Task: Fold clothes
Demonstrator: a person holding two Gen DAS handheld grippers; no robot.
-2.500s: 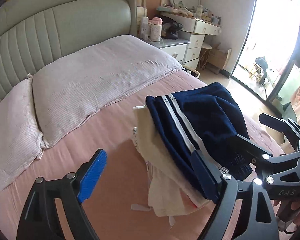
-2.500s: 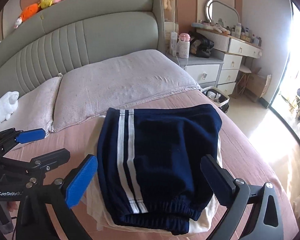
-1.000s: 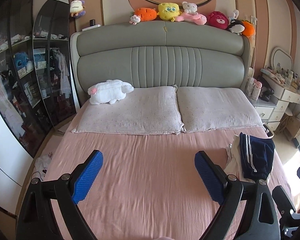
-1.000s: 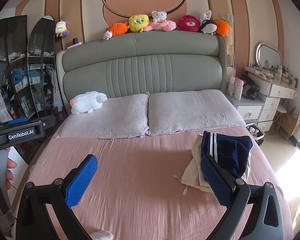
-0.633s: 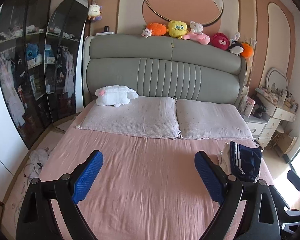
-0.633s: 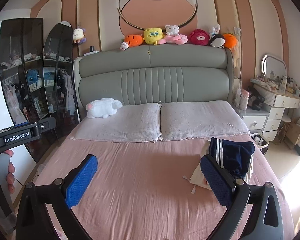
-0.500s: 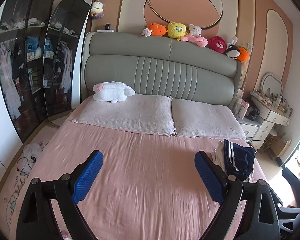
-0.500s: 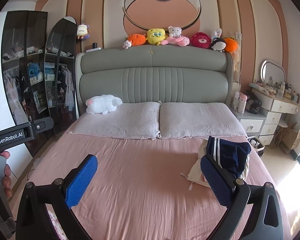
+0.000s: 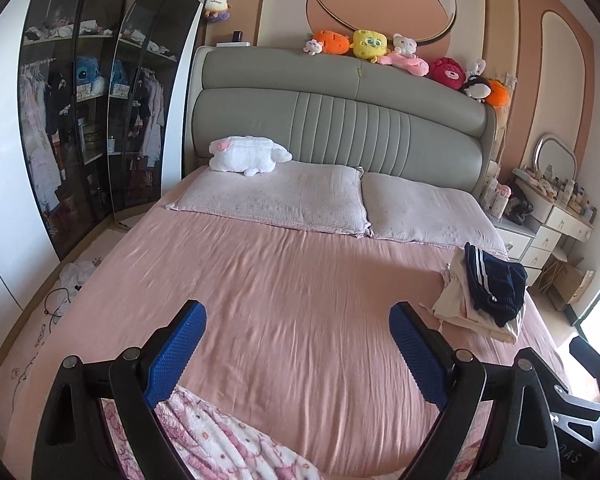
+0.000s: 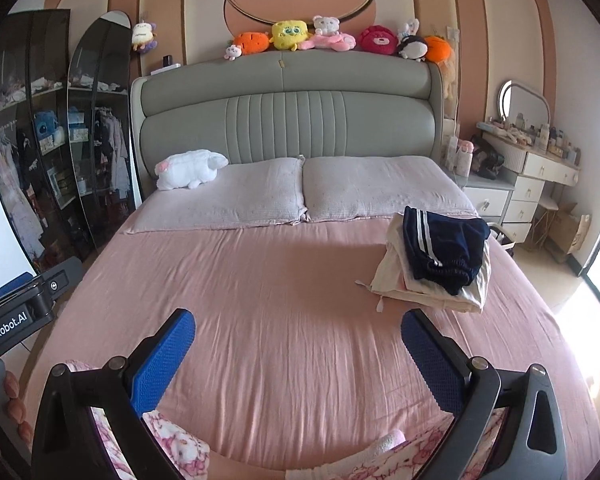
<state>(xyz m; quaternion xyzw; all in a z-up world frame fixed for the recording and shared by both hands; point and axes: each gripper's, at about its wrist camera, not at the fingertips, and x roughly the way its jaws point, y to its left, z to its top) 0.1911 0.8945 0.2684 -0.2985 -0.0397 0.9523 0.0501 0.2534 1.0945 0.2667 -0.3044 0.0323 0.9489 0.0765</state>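
Clothes sit folded in a small stack on the right side of the pink bed, navy striped shorts on top of cream garments. Both the left gripper and right gripper hang wide apart over the sheet, holding nothing. Only the right wrist view shows fingertips at its left edge; only the left shows clutter on the floor.

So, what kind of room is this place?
A home bedroom, most likely: a large bed with two pillows, plush toys along the headboard, and a dressing table beside it.
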